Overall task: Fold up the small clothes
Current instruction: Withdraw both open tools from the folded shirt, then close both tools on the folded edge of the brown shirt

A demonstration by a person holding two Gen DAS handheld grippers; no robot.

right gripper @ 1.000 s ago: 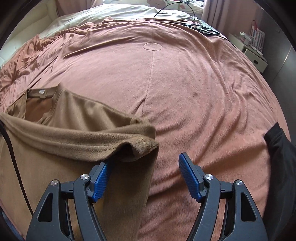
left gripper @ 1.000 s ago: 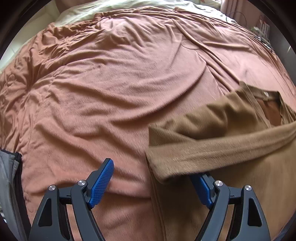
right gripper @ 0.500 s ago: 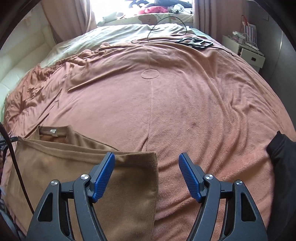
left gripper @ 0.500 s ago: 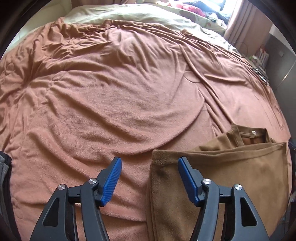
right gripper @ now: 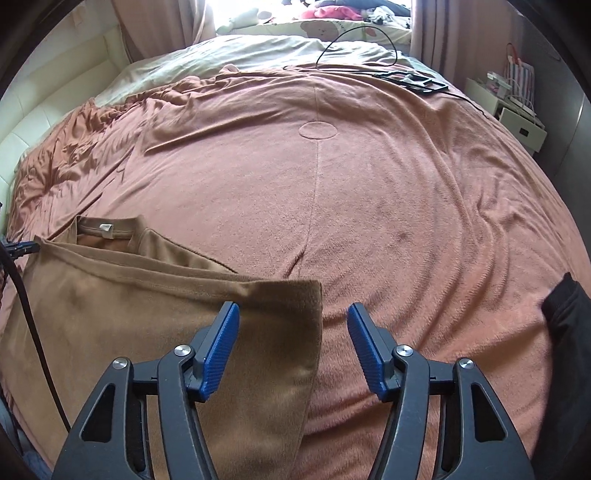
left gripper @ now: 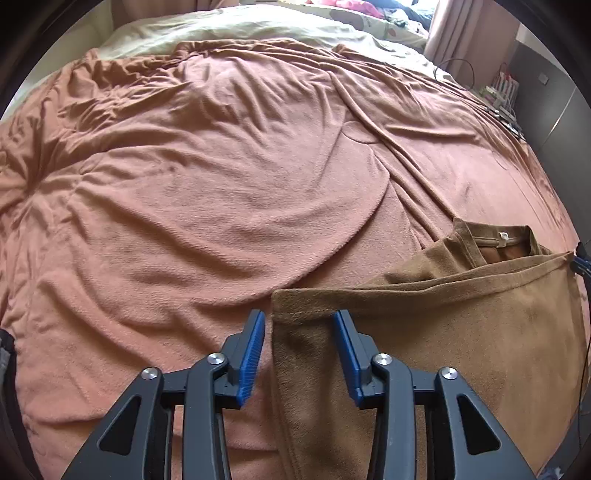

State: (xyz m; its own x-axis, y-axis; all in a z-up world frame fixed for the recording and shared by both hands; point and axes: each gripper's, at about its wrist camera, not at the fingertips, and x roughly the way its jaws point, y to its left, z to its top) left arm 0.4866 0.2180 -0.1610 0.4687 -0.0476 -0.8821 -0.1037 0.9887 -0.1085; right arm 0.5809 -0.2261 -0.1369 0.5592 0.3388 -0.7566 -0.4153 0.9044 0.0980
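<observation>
A brown top [left gripper: 461, 332] lies on the bed, its lower part folded up over its upper part, with the collar and white label [left gripper: 502, 239] peeking out beyond the fold. My left gripper [left gripper: 299, 325] stands open above the folded top's near left corner, holding nothing. In the right wrist view the same brown top [right gripper: 129, 314] lies at the lower left. Over its right corner my right gripper [right gripper: 293, 321] is open, its left pad above the cloth and its right pad above the blanket.
A wrinkled salmon blanket [left gripper: 221, 177] covers the bed. A black garment [right gripper: 569, 325] lies at the right edge. A black cable and flat dark frame [right gripper: 417, 79] rest at the far end, beside a white nightstand [right gripper: 517, 110]. A cream sheet [left gripper: 240, 26] lies beyond.
The raised hem of the brown top has been laid down flat over its upper part and let go. Both grippers have pulled back and upward; the left jaws have narrowed.
</observation>
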